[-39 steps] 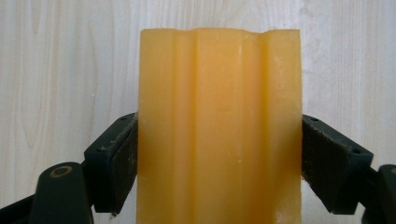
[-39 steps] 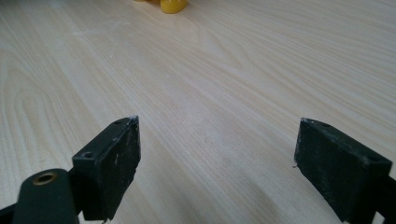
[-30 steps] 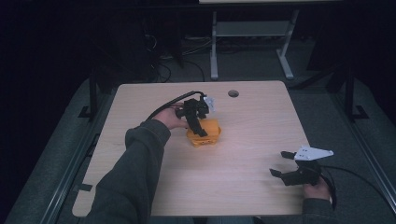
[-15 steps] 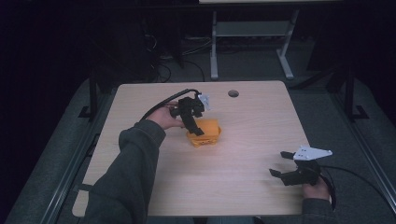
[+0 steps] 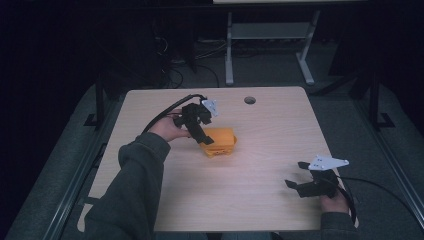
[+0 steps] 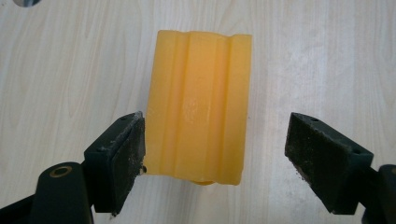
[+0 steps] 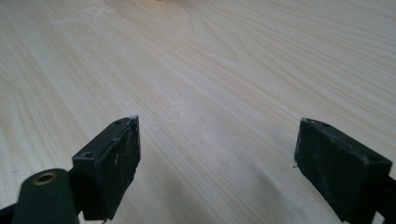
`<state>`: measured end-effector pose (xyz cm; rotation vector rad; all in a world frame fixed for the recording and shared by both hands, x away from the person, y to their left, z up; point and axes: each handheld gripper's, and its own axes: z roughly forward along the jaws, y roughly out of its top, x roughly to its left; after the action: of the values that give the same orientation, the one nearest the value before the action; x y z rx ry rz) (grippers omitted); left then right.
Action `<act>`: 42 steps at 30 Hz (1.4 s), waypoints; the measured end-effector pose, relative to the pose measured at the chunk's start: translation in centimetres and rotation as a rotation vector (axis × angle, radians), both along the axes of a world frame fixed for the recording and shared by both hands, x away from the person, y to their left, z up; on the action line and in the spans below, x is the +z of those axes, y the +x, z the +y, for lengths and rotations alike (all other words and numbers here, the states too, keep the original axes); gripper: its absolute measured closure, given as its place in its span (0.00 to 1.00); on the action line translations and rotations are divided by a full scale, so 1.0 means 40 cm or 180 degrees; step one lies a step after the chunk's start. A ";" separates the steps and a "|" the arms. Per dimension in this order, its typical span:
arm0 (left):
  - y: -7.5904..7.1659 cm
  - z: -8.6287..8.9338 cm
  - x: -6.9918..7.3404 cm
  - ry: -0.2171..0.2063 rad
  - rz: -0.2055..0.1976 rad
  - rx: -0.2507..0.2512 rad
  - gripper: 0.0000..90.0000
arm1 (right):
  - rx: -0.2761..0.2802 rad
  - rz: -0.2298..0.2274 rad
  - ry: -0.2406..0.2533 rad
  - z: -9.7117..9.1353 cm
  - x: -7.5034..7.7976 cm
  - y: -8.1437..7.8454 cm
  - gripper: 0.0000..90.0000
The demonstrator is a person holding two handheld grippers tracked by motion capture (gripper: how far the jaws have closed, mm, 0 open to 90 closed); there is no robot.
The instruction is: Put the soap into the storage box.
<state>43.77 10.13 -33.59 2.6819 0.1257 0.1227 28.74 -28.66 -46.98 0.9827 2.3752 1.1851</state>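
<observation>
One yellow-orange block point(image 5: 219, 142) lies on the pale wooden table point(image 5: 260, 165), left of centre and toward the far side in the high view. At the left, the left gripper point(image 5: 197, 122) hangs over the block's near-left end, held in the person's left hand point(image 5: 167, 129). In the left gripper view the jaws stand spread, one on each side of the block point(image 6: 198, 109): the left-hand pad sits against or just beside its flank, while the right-hand pad stands apart from the other flank with bare table between. Nothing is clamped yet.

The block looks like a moulded piece with raised lengthwise ribs along its top and a slightly waxy, translucent sheen. I judge it light and fairly stiff, perhaps with a little give, and not fragile. The glossy skin could slide under the pads, so the long flat flanks are the place to take hold, squeezed across the narrow width near mid-length rather than over the ribs or at an end, where it might pivot.

Farther right, the table's cable hole point(image 5: 249, 100) sits near the far edge. At the near right corner the right gripper point(image 5: 306, 184) rests low, well apart from the block, its jaws wide open over bare wood with nothing between them.
</observation>
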 end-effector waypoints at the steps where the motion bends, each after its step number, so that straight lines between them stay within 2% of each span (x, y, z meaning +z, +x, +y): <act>1: -0.004 0.004 -0.002 -0.0017 0.0007 0.0023 0.22 | 0.0008 -0.0002 0.0000 0.003 -0.001 0.001 0.15; 4: -0.018 0.014 -0.006 0.0025 0.0032 0.0044 0.22 | -0.0013 0.0008 -0.0035 0.013 -0.004 0.005 0.15; 7: -0.029 0.033 -0.002 -0.0101 0.0002 0.0052 0.23 | -0.0008 0.0034 -0.0054 0.021 -0.008 0.008 0.15; 10: -0.038 0.042 -0.003 -0.0051 0.0002 0.0074 0.22 | -0.0021 0.0038 -0.0055 0.024 -0.008 0.009 0.15; 15: -0.053 0.061 -0.001 -0.0113 -0.0012 0.0104 0.22 | -0.0034 0.0028 -0.0057 0.024 -0.007 0.008 0.15; 24: -0.074 0.087 -0.003 -0.0117 -0.0020 0.0144 0.22 | -0.0048 -0.0006 -0.0066 0.021 -0.004 0.007 0.15; 27: -0.082 0.093 -0.004 -0.0181 -0.0029 0.0148 0.22 | -0.0044 -0.0008 -0.0067 0.020 -0.004 0.007 0.15; 29: -0.089 0.093 -0.007 -0.0143 -0.0033 0.0138 0.22 | -0.0044 -0.0009 -0.0075 0.020 -0.004 0.007 0.15; 42: -0.122 0.119 -0.021 -0.0158 -0.0020 0.0166 0.23 | -0.0044 -0.0035 -0.0076 0.019 -0.001 0.004 0.15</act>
<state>38.90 14.88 -34.42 2.6293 0.1942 0.1422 28.89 -27.88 -47.03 0.9809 2.3648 1.1516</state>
